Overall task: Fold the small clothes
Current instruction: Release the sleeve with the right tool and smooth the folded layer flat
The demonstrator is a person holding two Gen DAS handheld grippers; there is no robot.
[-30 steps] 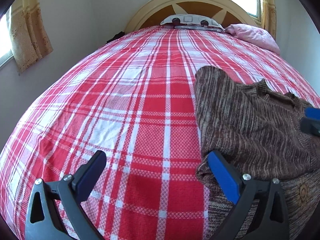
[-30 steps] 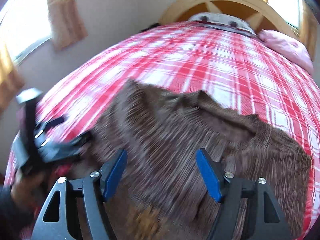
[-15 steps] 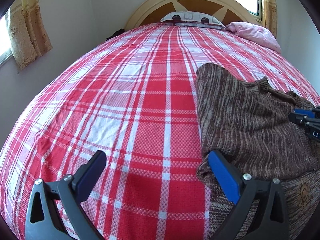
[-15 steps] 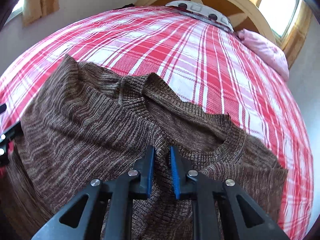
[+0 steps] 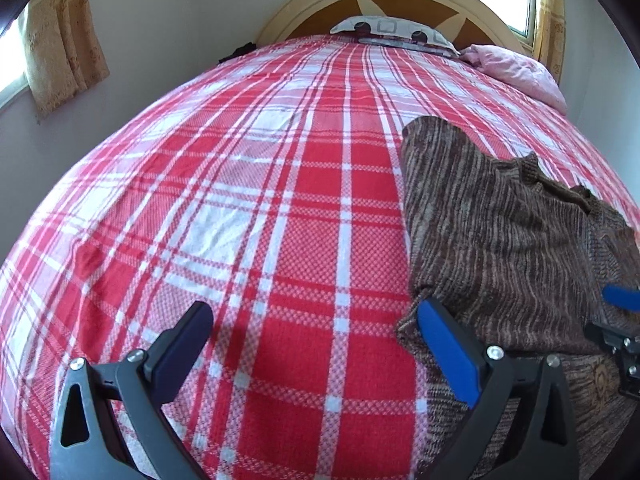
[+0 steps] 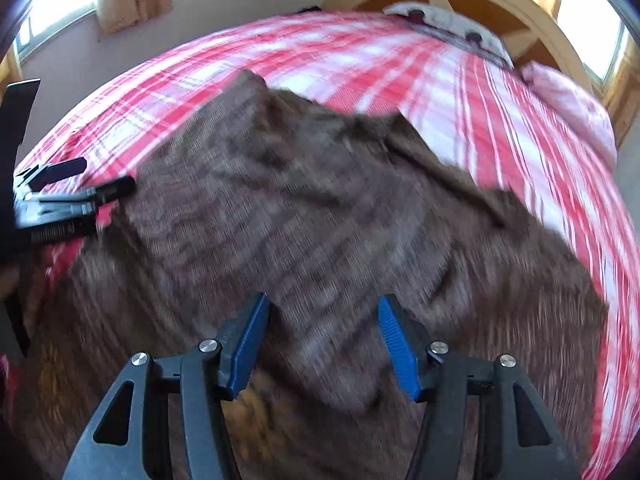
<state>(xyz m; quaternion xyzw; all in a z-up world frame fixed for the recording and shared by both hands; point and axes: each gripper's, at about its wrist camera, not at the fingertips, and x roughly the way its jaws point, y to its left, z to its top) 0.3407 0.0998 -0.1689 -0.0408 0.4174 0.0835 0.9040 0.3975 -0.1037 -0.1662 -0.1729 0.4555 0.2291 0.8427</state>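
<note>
On the bed, the left gripper sits low, fingers spread at the sweater edge; the right gripper hovers above it, spread.

Home bedroom, bed with red plaid cover, arched wooden headboard, pillows at head, curtained windows, plain walls.
</note>
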